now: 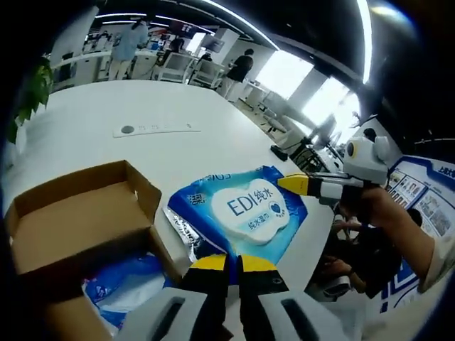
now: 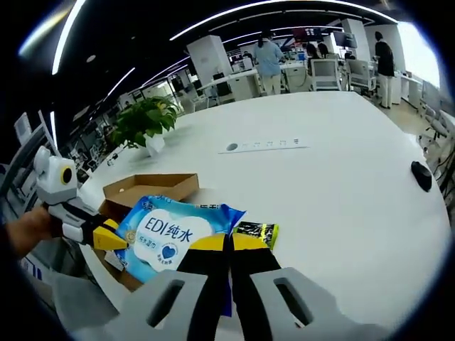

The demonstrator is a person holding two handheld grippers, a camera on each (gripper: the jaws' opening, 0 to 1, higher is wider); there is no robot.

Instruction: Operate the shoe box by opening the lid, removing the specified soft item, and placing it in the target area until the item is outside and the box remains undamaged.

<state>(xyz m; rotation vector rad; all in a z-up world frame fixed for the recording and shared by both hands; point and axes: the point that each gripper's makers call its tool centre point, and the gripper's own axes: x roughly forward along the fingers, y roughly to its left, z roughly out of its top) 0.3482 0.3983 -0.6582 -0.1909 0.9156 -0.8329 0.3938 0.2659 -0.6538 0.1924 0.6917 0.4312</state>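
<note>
A blue wet-wipes pack with a white label hangs over the white table, just right of an open brown cardboard box. My left gripper is shut on the pack's near edge. From the right, my right gripper pinches the opposite corner. In the right gripper view my right gripper is shut on the pack's edge, and the left gripper holds its far side. A small black and yellow packet lies beside the pack.
Something blue lies low by the box. A flat socket panel is set in the table. A potted plant stands at the table's edge and a black object lies near the other edge. People and chairs are far behind.
</note>
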